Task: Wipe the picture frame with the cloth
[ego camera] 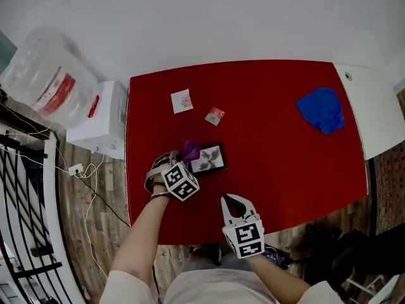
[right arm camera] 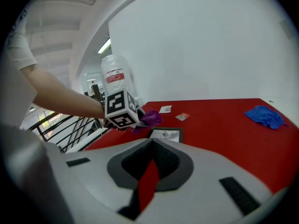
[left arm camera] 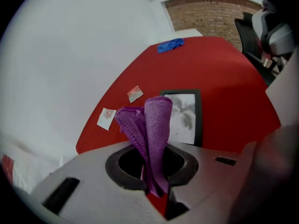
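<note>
The black picture frame (ego camera: 211, 159) lies flat on the red table (ego camera: 285, 170), holding a grey plant picture. My left gripper (ego camera: 181, 161) is shut on a bunched purple cloth (ego camera: 190, 149) at the frame's left edge. In the left gripper view the cloth (left arm camera: 156, 120) stands up out of the jaws, with the frame (left arm camera: 186, 116) just beyond it. My right gripper (ego camera: 226, 200) hovers near the table's front edge, below and to the right of the frame, its jaws together with nothing in them. The right gripper view shows the frame (right arm camera: 165, 135), the purple cloth (right arm camera: 150, 119) and the left gripper's marker cube (right arm camera: 120, 109).
A blue cloth (ego camera: 321, 110) lies at the table's far right. Two small cards (ego camera: 181, 101) (ego camera: 214, 115) sit behind the frame. Left of the table stand a white box (ego camera: 104, 120) and a plastic bag (ego camera: 47, 78), with cables on the floor. A railing runs along the far left.
</note>
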The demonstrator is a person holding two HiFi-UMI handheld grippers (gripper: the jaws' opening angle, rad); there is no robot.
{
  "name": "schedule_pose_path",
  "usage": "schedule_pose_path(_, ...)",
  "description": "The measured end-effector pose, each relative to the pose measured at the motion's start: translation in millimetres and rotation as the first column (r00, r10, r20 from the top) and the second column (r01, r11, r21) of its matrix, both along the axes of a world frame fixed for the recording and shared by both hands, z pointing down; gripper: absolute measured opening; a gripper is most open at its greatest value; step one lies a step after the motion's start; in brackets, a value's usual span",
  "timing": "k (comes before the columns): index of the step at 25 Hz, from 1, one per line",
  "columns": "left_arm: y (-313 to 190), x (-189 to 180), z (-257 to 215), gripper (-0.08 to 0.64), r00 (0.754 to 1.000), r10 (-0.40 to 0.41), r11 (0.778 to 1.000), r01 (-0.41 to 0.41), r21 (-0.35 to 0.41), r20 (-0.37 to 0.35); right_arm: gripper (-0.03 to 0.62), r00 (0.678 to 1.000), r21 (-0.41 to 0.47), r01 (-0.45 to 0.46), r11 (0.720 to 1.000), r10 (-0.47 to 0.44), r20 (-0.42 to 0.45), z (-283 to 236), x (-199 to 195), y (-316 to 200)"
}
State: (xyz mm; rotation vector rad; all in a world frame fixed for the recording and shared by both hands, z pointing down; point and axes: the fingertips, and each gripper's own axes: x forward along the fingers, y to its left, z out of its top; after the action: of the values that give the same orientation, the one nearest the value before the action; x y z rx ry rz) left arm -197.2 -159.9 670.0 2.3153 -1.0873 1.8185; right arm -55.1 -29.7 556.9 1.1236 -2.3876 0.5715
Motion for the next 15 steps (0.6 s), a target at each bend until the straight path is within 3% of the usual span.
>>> schedule_pose_path(3, -12.4, -10.2, 13.2, 0.061, 0.995, 0.044, 0.999, -0.042, -0.025, 0.09, 0.003, 1.0, -0.013, -0.01, 1.0, 0.01, 0.001, 3.4, 6.0, 3.3)
schedule_pose_path(7, -14.6, -7.8, 17.0, 0.061, 0.985, 0.102, 0.994, -0.096, -0.049, 0.137, 0.003, 1.0, -0.022, -0.027, 0.999, 0.027, -0.002, 8.7, 16.5, 0.0)
schedule_pose_path(15, 60.4, 9.8, 18.6, 0.061, 0.944, 0.258, 0.964, -0.237, -0.123, 0.204, 0.003, 1.0, -0.016, -0.025, 1.0, 0.025, 0.011, 11.4, 13.2, -15.3)
